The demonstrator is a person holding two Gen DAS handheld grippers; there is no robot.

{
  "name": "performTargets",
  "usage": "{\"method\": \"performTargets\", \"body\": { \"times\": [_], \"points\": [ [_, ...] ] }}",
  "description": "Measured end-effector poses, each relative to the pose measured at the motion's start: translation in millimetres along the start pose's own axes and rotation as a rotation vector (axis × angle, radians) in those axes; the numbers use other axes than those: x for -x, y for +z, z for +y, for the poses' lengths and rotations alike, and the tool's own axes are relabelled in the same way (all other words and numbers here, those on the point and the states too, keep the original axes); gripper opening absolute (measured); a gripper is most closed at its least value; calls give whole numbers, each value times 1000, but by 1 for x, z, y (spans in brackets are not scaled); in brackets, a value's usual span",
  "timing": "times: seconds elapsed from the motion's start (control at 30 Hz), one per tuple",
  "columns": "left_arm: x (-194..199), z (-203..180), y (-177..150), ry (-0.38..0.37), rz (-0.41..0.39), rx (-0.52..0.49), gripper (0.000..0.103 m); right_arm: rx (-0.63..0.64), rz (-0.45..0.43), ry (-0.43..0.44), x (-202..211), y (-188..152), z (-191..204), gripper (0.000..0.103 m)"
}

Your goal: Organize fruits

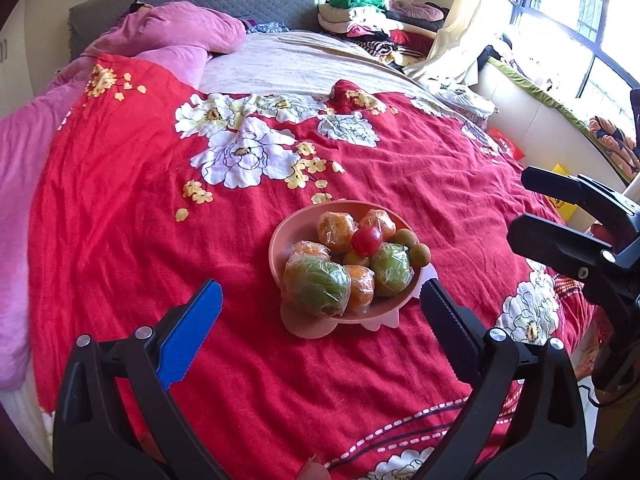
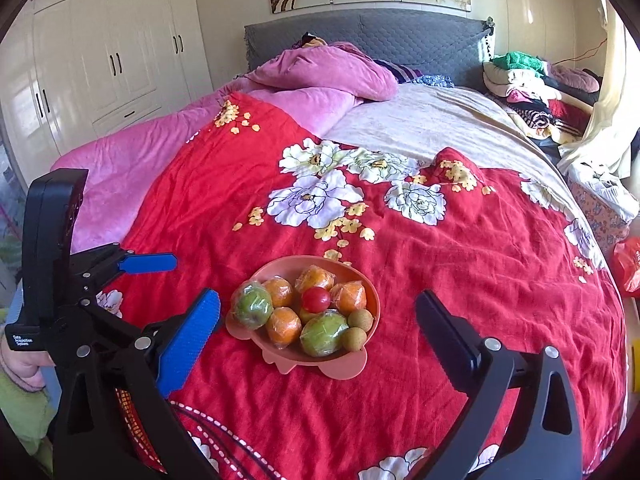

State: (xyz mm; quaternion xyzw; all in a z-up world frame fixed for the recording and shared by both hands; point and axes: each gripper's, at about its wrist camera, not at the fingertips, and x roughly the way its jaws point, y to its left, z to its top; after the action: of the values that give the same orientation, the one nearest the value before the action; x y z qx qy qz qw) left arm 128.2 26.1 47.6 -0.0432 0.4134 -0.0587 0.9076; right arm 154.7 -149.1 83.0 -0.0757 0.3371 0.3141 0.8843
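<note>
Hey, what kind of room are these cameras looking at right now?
A bedroom, most likely: the pink fruit bowl sits on a bed with a red floral bedspread, a grey padded headboard behind it, and white wardrobes along the wall.

Red floral bedspread (image 2: 460,280), pink quilt (image 2: 132,168), white wardrobe (image 2: 112,60), clothes pile (image 2: 532,88)

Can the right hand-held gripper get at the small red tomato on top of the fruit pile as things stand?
Probably yes. The right hand-held gripper is open and empty, facing the pink plastic bowl, and the small red tomato sits exposed on top. Wrapped oranges crowd close beside it, so the fingers may brush them.
</note>
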Motion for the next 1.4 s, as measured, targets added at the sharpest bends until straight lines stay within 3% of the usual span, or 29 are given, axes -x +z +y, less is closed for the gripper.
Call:
{"method": "performTargets", "body": {
  "times": [0.6, 1.4],
  "points": [
    [34, -5, -40, 46, -29, 47, 93, 5, 14, -37, 31, -45, 10, 98],
    [40, -10, -95, 84, -15, 93, 93, -42, 48, -119, 29, -106, 16, 98]
  ]
}}
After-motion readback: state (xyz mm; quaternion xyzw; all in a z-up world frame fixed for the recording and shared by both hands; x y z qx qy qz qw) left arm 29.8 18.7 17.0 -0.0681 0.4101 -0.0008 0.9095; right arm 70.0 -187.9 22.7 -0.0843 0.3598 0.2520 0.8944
